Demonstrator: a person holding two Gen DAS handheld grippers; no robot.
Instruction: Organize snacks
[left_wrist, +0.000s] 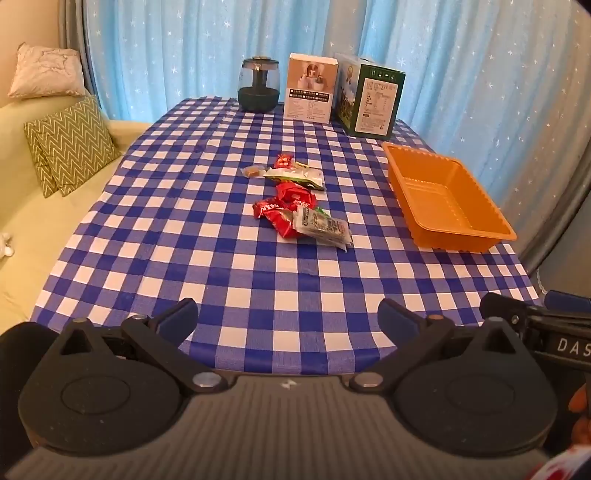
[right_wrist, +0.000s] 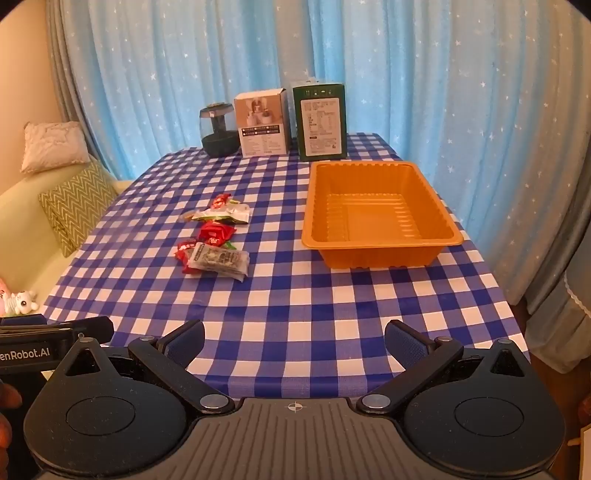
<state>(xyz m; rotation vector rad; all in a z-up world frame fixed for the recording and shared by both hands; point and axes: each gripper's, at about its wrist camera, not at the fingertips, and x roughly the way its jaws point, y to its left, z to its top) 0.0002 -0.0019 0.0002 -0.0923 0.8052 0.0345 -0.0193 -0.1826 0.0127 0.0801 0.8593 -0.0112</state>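
The left gripper (left_wrist: 288, 317) hovers above the near edge of the tabletop (left_wrist: 229, 266), and its fingers (left_wrist: 177, 319) are spread wide with nothing between them. The right gripper (right_wrist: 295, 338) hovers above the same near edge, just beside the left one, and its fingers (right_wrist: 406, 341) are also spread wide and hold nothing.

The snacks (left_wrist: 301, 199) lie in a loose row around the middle of the tabletop, a little toward the left edge. The nearest one is a clear packet with a green label (right_wrist: 218, 260), which lies partly on a red wrapper (left_wrist: 280, 218). Behind them are another red wrapper (right_wrist: 216, 233) and a white and green packet (left_wrist: 295, 175), and a small brown candy (left_wrist: 251, 171) lies at the far end.

The orange tray (right_wrist: 384, 242) stands near the right edge, apart from the snacks, and nothing is inside it. At the far edge stand a dark jar (left_wrist: 258, 85), a white box (left_wrist: 310, 90) and a green box (right_wrist: 322, 122).
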